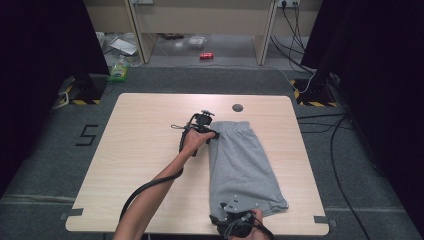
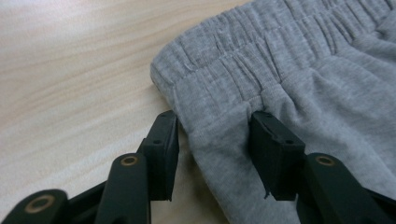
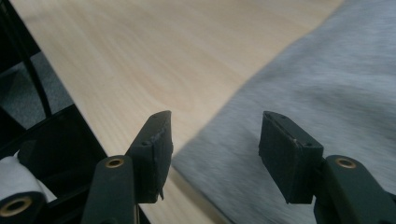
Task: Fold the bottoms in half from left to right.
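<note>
Grey shorts (image 1: 242, 160) lie folded lengthwise on the wooden table (image 1: 150, 150), elastic waistband (image 1: 235, 125) at the far end. My left gripper (image 1: 214, 133) is at the waistband's left corner. In the left gripper view the jaws (image 2: 212, 116) straddle that corner of the shorts (image 2: 303, 70); the cloth lies flat between the pads, not pinched. My right gripper (image 1: 239, 204) is at the near hem by the table's front edge. Its jaws (image 3: 217, 116) stand apart over the hem of the shorts (image 3: 327, 70), nothing held.
A dark round grommet (image 1: 237, 107) sits in the table just beyond the waistband. Bare wood stretches to the left of the shorts. On the floor beyond are a red can (image 1: 206, 56), bottles and cables; black stands flank the table.
</note>
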Motion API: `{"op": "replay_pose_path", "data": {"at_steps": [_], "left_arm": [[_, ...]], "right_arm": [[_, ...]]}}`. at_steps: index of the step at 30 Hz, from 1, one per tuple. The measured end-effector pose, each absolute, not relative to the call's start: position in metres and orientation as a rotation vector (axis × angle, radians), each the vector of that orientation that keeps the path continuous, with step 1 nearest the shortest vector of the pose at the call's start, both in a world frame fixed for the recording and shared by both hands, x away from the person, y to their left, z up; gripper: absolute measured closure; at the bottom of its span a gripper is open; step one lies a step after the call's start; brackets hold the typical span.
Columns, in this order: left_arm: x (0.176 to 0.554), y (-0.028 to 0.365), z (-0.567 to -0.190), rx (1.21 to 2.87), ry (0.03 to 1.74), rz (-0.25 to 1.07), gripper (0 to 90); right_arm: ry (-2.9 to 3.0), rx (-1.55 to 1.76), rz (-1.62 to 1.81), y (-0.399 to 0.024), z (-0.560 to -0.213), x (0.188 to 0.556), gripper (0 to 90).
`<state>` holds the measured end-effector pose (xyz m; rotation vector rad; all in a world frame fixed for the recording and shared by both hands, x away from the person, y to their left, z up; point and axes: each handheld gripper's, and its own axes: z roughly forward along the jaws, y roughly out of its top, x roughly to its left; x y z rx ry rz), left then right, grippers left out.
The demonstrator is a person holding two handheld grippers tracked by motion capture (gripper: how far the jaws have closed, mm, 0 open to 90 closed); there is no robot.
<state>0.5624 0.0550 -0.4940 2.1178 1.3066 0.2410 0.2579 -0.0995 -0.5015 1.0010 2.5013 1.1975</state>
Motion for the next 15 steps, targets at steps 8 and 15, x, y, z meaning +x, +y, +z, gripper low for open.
{"op": "replay_pose_path", "data": {"at_steps": [8,15], "left_arm": [[0.565,0.05,-0.494,2.159,1.276,0.3,60.8],[0.565,0.05,-0.494,2.172,1.263,0.313,62.6]], "right_arm": [[2.531,0.917,1.104,-0.084,-0.513,0.255,47.3],[2.501,0.885,1.055,-0.087,-0.512,0.26,72.8]]}}
